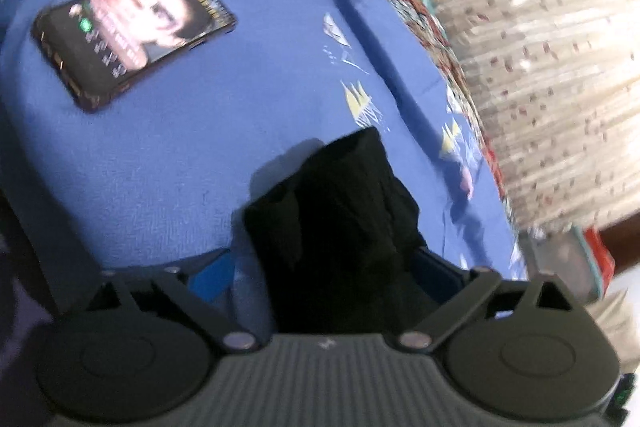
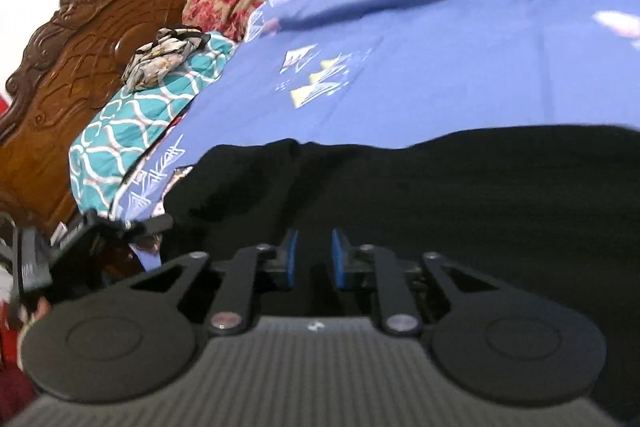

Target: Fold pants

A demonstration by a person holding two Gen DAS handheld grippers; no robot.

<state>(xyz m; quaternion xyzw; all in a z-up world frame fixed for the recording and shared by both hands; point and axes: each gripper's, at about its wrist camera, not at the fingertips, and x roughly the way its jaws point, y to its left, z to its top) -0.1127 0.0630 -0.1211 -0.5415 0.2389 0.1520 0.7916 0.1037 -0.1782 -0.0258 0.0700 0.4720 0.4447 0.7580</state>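
Bedsheet [image 1: 160, 167] blue, carved headboard [image 2: 80, 39]; left tongs [image 1: 320, 267] released, right tongs [image 2: 314, 259] clenching black pants [image 2: 480, 195]

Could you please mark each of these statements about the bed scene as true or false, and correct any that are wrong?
1. A phone lies on the blue bedsheet with its screen lit. True.
2. The pants are white. False: they are black.
3. The left gripper has its jaws spread wide, with black cloth between them. True.
4. The right gripper has its jaws spread wide. False: its blue pads stand close together, with only a narrow gap over the pants.
5. The headboard is plain metal. False: it is carved brown wood.
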